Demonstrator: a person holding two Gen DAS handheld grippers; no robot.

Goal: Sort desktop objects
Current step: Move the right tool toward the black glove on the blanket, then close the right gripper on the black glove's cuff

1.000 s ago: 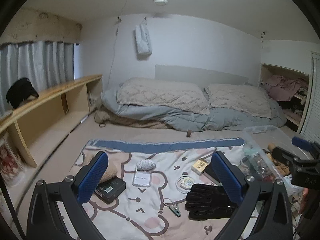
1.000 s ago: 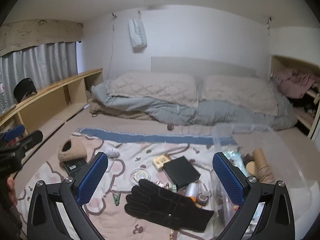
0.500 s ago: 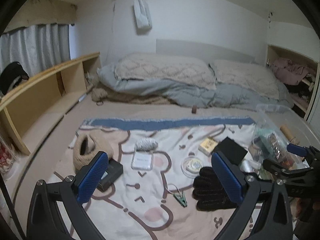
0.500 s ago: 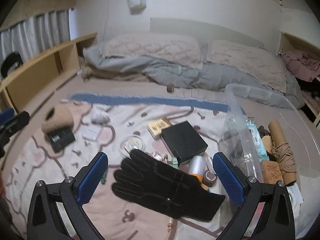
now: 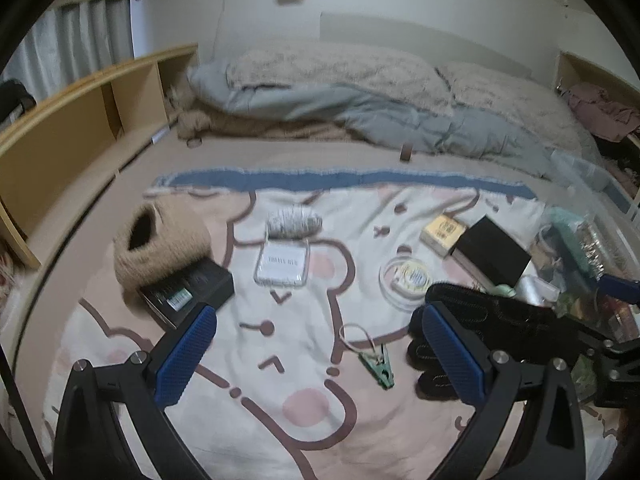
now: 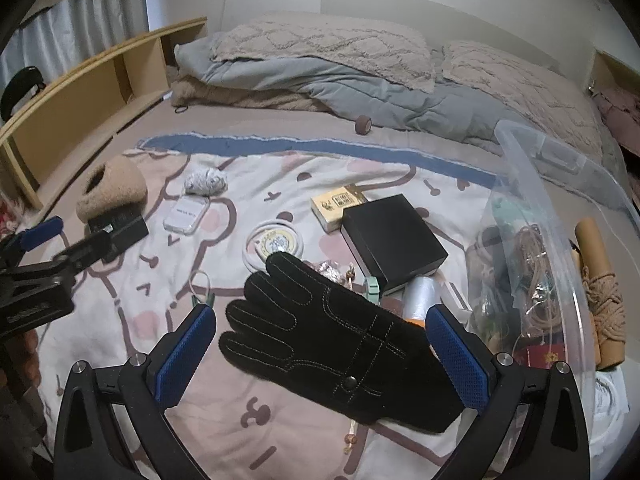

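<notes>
Both tilted further down than half a second ago, with less wall and ceiling and more blanket [image 5: 304, 432] in view. Right gripper [image 6: 320, 356] now lower and closer over the black glove [image 6: 340, 344], fingers [image 6: 186, 354] spread wide on either side of it, touching nothing; glove larger in frame than before, lying flat on the blanket with fingertips toward the left. Left gripper [image 5: 318, 354] fingers [image 5: 186, 356] likewise apart and empty, hovering above the blanket near the green clip [image 5: 378, 366], which sits nearer the middle than earlier. Black box [image 6: 394, 240], yellow carton [image 6: 338, 206] and round coil [image 6: 274, 246] unmoved just beyond the glove. Tan fuzzy slipper [image 5: 160, 240] and small dark box [image 5: 188, 286] touching at the left of the blanket, as before. Clear bin [image 6: 536, 216] at the right, holding rope and oddments, closer than a moment ago
</notes>
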